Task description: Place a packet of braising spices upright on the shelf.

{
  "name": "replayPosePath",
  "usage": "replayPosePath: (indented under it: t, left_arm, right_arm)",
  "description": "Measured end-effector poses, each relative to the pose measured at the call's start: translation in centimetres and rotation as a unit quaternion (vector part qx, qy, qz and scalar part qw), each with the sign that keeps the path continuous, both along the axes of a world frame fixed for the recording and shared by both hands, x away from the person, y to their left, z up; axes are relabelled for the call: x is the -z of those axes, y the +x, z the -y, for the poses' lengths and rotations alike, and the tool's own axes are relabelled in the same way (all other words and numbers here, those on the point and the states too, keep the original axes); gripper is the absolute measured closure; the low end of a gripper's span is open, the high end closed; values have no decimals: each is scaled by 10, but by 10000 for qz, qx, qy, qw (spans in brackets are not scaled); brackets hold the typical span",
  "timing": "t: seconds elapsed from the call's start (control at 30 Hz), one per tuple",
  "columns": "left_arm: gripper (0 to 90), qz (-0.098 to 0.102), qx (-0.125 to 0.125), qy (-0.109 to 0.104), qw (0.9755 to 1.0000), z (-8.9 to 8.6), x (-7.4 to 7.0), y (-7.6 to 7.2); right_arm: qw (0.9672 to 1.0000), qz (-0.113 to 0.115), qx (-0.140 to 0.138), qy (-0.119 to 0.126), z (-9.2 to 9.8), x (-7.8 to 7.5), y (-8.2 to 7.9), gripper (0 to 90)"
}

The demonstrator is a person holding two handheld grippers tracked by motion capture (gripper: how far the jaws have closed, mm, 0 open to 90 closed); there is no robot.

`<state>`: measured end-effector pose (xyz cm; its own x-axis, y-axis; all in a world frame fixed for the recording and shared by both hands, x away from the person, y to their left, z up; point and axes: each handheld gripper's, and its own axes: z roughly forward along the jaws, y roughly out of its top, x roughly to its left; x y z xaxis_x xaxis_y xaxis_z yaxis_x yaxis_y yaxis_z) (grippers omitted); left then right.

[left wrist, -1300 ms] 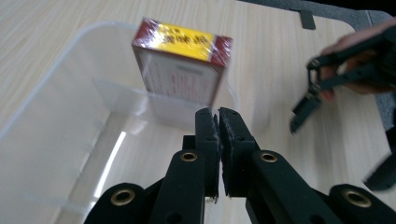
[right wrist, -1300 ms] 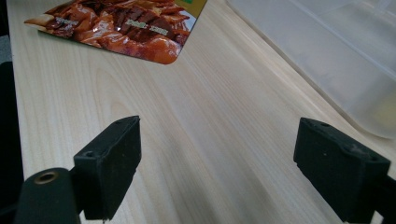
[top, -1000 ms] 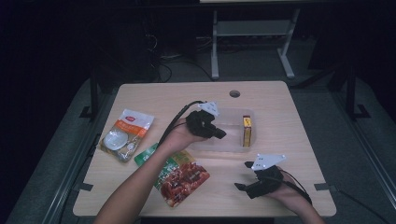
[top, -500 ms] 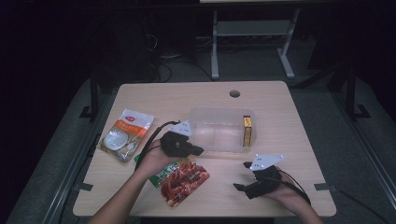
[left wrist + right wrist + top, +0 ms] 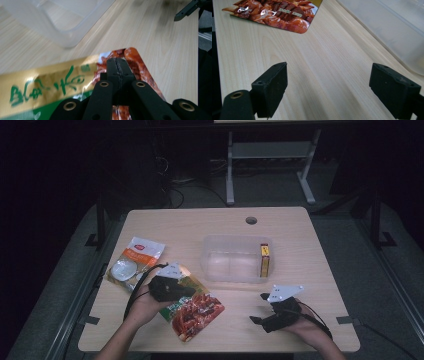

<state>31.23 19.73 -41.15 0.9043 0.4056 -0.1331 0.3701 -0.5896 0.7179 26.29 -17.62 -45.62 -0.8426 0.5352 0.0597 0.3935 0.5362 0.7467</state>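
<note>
Red and gold, the snack pouch [image 5: 192, 309] lies near the left front of the table [image 5: 300, 245], long axis slanting toward the clear box [image 5: 232, 260], directly under the left gripper [image 5: 117, 65] with closed jaws, while the right gripper [image 5: 332, 87], jaws open, rests well apart.

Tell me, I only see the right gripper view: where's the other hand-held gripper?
Observer: The left hand-held gripper is over the gold end of the red snack bag, jaws shut.
Operator: Is it pinching the bag?
Observer: No, in the left gripper view the jaws meet with nothing between them.
Operator: What's inside the clear box?
Observer: The box holds one small yellow pack, at its right end in the high view.
</note>
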Motion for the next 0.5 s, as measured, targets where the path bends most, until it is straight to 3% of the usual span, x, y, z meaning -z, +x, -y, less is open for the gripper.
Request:
replayPosePath:
  t: [0.2,0.5]
  left_arm:
    - [899,-60,-14,-50,10000,8,11,2]
    - [899,-77,165,156,9997,57,34,23]
  right_arm:
    - [10000,-1,-33,-22,-3,0,1,145]
    - [10000,-23,-8,-29,-1,1,2,146]
